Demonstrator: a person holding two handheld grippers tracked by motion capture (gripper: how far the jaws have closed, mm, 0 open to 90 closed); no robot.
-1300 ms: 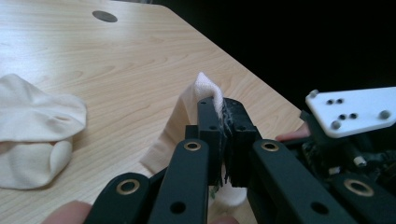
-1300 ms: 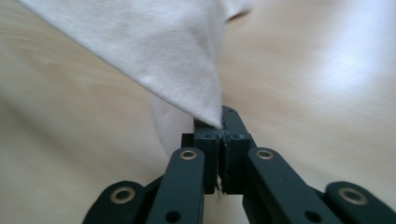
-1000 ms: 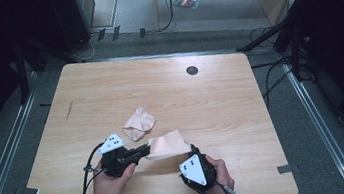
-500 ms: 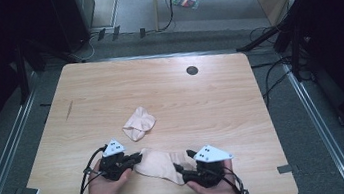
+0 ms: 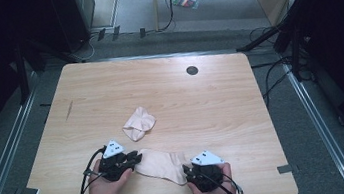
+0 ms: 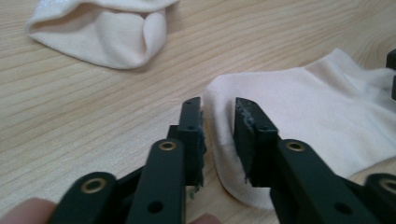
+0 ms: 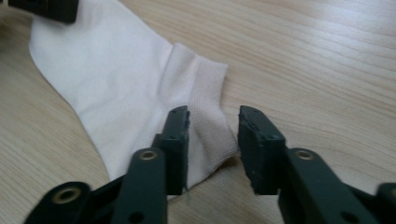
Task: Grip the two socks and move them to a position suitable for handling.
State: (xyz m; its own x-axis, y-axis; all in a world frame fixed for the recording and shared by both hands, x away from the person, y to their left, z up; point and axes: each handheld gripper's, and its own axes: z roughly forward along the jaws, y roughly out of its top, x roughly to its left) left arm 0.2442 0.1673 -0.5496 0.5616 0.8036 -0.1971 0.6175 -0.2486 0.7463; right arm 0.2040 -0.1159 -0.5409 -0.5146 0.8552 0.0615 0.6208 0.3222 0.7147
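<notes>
At the lower left of the high view, the left hand-held gripper point(image 5: 136, 158) is a compact black body topped by a pale grey three-cornered plate with small dark dots, and a black cable loops from it toward the bottom edge. The right hand-held gripper point(image 5: 187, 170), lower centre, matches it in colour, plate and cable. In both gripper views the jaws are matte black bars with brass-coloured rivets and scuffed, roughened inner pads.
</notes>
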